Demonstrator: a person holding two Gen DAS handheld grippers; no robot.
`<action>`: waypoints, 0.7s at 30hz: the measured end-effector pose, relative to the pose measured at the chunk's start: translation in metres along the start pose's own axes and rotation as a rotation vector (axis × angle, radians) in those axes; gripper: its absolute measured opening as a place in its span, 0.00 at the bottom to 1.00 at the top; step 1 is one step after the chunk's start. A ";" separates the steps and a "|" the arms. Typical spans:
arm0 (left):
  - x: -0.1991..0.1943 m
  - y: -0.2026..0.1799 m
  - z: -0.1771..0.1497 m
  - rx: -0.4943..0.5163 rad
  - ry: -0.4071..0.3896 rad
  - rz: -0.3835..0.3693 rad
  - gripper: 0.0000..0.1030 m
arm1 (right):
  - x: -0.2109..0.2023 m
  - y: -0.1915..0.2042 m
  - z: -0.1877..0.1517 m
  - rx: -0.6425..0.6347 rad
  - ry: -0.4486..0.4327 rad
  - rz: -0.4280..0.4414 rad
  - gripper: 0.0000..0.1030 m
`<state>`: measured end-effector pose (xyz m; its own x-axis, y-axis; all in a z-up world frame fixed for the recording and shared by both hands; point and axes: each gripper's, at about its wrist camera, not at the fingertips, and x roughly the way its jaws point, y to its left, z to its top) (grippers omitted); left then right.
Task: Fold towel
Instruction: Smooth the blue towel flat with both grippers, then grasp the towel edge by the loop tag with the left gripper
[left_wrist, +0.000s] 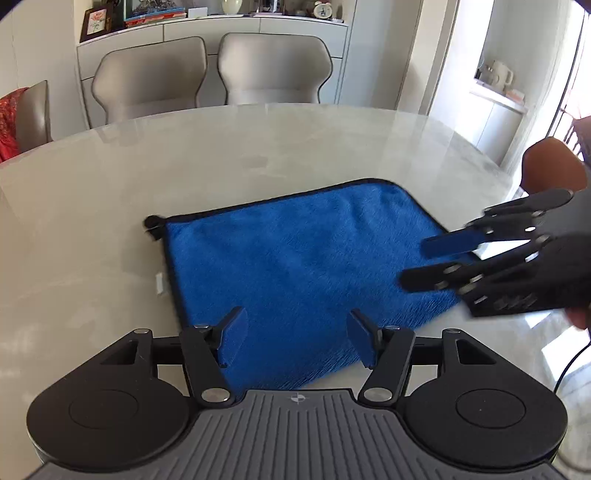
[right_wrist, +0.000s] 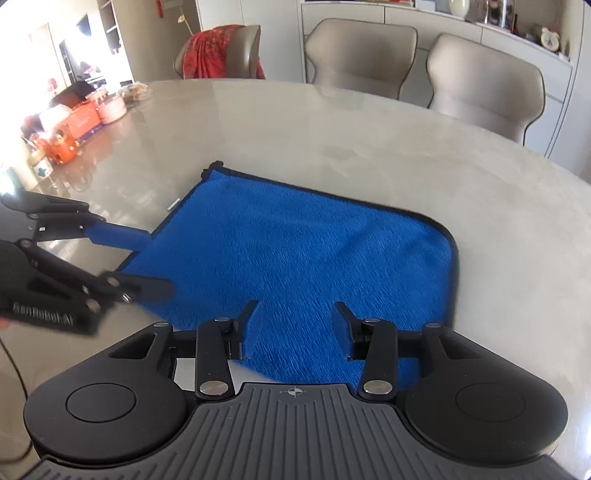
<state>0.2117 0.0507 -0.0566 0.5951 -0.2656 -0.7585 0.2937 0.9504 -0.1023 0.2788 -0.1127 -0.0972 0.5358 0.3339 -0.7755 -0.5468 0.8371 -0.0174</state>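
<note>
A blue towel (left_wrist: 295, 262) with a dark hem lies flat on the pale stone table (left_wrist: 258, 147); it also shows in the right wrist view (right_wrist: 295, 251). My left gripper (left_wrist: 295, 338) is open and empty, hovering over the towel's near edge. It shows in the right wrist view (right_wrist: 147, 262) at the towel's left side. My right gripper (right_wrist: 295, 325) is open and empty over the towel's near part. In the left wrist view the right gripper (left_wrist: 417, 262) reaches over the towel's right edge.
Two grey chairs (left_wrist: 210, 70) stand behind the table's far edge, with a white sideboard (left_wrist: 214, 26) behind them. A chair with a red cloth (right_wrist: 218, 51) stands at the left end. Boxes and jars (right_wrist: 74, 122) crowd the table's far left.
</note>
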 end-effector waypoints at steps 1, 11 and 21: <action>0.004 -0.003 0.000 0.008 0.009 0.003 0.61 | 0.002 0.004 0.001 -0.021 0.009 -0.002 0.43; 0.008 0.001 -0.020 0.041 0.075 0.037 0.62 | -0.010 -0.031 -0.033 0.034 0.051 -0.029 0.49; -0.026 0.031 -0.036 -0.137 0.032 0.142 0.62 | -0.032 -0.074 -0.058 0.189 0.090 -0.186 0.70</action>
<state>0.1784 0.0928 -0.0635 0.5986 -0.1245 -0.7913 0.1030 0.9916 -0.0781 0.2648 -0.2102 -0.1071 0.5518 0.1346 -0.8230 -0.3102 0.9492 -0.0527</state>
